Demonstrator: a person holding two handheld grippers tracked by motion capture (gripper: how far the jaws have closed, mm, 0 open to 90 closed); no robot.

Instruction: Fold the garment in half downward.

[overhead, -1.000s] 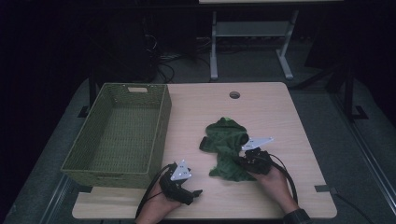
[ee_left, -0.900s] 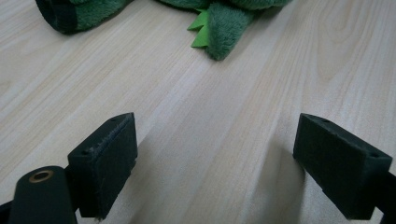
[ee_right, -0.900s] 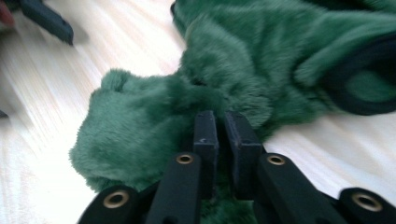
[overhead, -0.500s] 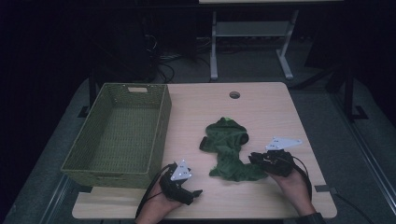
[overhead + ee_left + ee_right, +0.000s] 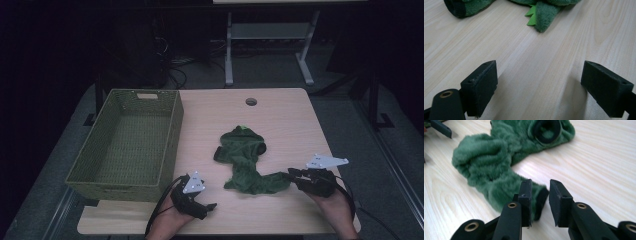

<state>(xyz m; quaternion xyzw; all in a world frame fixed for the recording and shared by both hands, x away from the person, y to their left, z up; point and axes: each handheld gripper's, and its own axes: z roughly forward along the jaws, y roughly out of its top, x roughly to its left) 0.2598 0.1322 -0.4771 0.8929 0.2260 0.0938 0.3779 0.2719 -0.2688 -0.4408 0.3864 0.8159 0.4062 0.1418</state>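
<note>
A: Where do the right gripper's jaws stand?

B: Slightly parted; they have just been opening. The dark cuff of the green fleece garment lies just past the left jaw, and the gap between the pads looks bare.

A: And the left gripper?

B: Spread wide over bare table, near the front edge, the garment's edge well beyond the jaws.

A: How does the garment lie?

B: Mid-table, long axis running far to near; its near end bends right, a sleeve stretched toward the right gripper.

A: Anything around it?

B: A green woven basket stands left, apart from it. A round hole sits at the far edge.
</note>
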